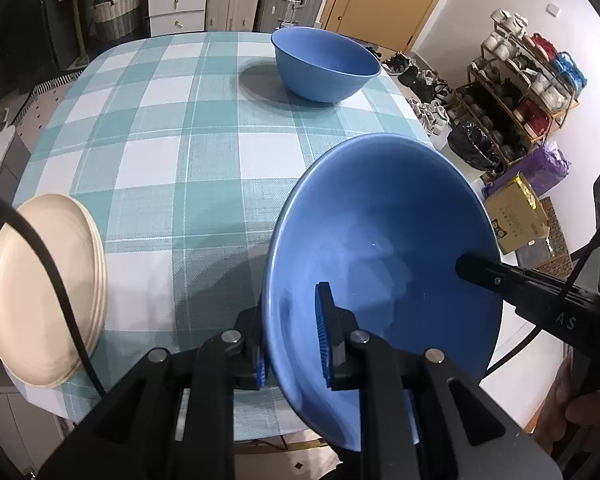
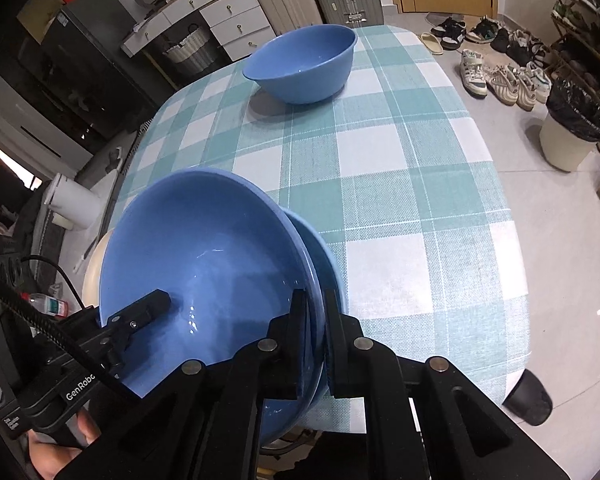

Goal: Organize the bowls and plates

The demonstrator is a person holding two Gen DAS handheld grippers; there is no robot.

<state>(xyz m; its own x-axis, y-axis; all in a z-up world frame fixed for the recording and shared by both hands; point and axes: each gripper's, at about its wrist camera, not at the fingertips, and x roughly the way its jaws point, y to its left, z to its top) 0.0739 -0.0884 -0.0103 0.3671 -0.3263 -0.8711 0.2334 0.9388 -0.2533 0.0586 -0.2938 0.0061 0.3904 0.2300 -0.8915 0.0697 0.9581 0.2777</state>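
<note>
The left tool pinches the near-left rim of a large blue bowl, one pad inside the wall and one outside. The right tool grips the opposite rim of the same bowl, its jaws narrow around the wall. From the right wrist view a second blue rim shows just beneath the held bowl, so it looks nested on another bowl. These bowls sit tilted at the near edge of the table, covered in a teal and white checked cloth. A smaller, deeper blue bowl stands upright at the far end, well apart. A stack of cream plates lies at the near-left corner.
</note>
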